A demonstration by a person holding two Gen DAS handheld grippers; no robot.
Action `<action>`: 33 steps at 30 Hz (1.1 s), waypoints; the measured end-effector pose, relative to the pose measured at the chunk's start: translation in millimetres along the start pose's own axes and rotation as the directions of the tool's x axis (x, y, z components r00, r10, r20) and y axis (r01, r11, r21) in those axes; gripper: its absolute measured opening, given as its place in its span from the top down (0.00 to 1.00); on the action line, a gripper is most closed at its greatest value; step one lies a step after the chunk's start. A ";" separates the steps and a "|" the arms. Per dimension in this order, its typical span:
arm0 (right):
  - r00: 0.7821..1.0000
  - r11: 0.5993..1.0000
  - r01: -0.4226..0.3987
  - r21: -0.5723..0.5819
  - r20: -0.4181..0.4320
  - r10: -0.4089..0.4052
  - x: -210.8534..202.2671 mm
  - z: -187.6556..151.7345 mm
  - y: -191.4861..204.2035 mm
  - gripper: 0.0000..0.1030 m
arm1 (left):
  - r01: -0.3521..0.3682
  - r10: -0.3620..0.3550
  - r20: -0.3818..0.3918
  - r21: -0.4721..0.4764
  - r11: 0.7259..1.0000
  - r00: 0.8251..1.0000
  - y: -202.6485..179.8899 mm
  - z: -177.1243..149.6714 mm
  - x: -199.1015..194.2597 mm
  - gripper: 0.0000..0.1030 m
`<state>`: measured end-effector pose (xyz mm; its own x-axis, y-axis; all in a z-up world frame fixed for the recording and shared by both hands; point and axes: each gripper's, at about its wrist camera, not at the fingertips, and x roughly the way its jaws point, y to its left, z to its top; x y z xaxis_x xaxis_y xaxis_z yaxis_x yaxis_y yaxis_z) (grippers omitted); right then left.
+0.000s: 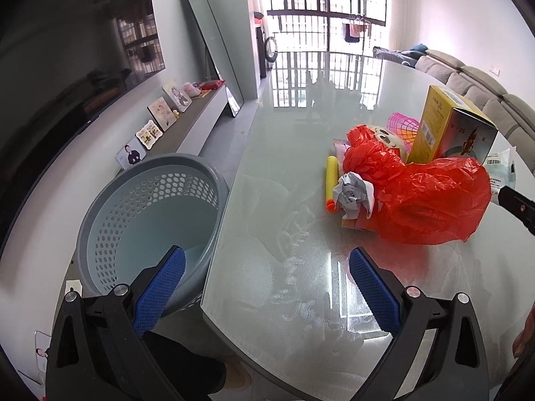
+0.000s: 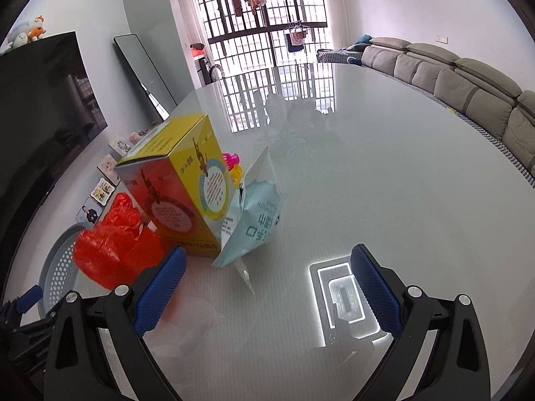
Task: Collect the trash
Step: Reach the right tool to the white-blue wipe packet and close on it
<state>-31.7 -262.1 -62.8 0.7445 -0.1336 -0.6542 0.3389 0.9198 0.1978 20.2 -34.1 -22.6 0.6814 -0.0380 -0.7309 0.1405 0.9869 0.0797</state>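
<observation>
A pile of trash lies on the glass table (image 1: 301, 127): a crumpled red plastic bag (image 1: 424, 197), a ball of paper (image 1: 354, 193), a yellow foam dart (image 1: 331, 182), a yellow carton (image 1: 448, 130) and a pink plastic piece (image 1: 403, 127). A grey perforated bin (image 1: 150, 224) stands on the floor left of the table. My left gripper (image 1: 267, 260) is open, above the table's near edge, short of the pile. My right gripper (image 2: 267, 260) is open and empty too, just before the yellow carton (image 2: 177, 187), the red bag (image 2: 113, 250) and a pale blue wipes packet (image 2: 254, 227).
A low TV cabinet (image 1: 187, 123) with framed pictures and a leaning mirror (image 1: 214, 46) line the left wall. A grey sofa (image 2: 468, 90) runs along the right beyond the table (image 2: 384, 173). The bin (image 2: 60, 267) shows at lower left in the right wrist view.
</observation>
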 end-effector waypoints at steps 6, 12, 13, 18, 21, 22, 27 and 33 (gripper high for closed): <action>1.000 0.999 0.020 0.032 -0.010 -0.019 21.2 16.8 -5.4 0.08 | 0.000 0.000 -0.008 -0.007 1.000 1.000 1.6 0.6 3.5 0.06; 0.999 0.999 0.021 0.042 -0.030 -0.020 38.6 24.1 -5.3 0.09 | -0.002 0.002 -0.017 -0.008 1.000 1.000 -1.0 1.4 7.5 0.06; 0.999 0.999 0.019 0.045 -0.031 -0.018 41.1 25.2 -5.9 0.09 | -0.003 0.002 -0.018 -0.008 1.000 1.000 -1.3 1.4 8.3 0.06; 0.999 0.999 0.012 0.048 -0.033 -0.010 48.0 28.2 -7.2 0.09 | -0.003 0.002 -0.021 -0.008 1.000 1.000 0.2 0.0 9.8 0.06; 1.000 0.999 0.000 0.040 -0.031 0.001 48.0 28.6 -6.4 0.09 | -0.003 0.003 -0.023 -0.009 1.000 1.000 0.2 -0.3 11.2 0.06; 1.000 0.999 -0.001 0.036 -0.028 0.002 47.2 26.7 -6.2 0.09 | -0.003 0.003 -0.024 -0.008 1.000 1.000 -0.1 -0.4 11.5 0.06; 0.999 1.000 -0.003 0.024 -0.034 0.004 48.3 26.5 -3.0 0.30 | -0.003 0.003 -0.024 -0.008 1.000 1.000 -0.4 -0.7 11.5 0.06; 0.998 0.999 -0.028 0.023 -0.059 0.030 50.3 19.8 -3.4 0.61 | -0.003 0.002 -0.019 -0.014 1.000 1.000 -0.2 -1.2 9.4 0.06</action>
<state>16.0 -279.3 -81.9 0.7188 -0.0841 -0.6901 0.3311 0.9143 0.2333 25.8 -34.5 -30.3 0.6681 -0.0328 -0.7434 0.1287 0.9891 0.0720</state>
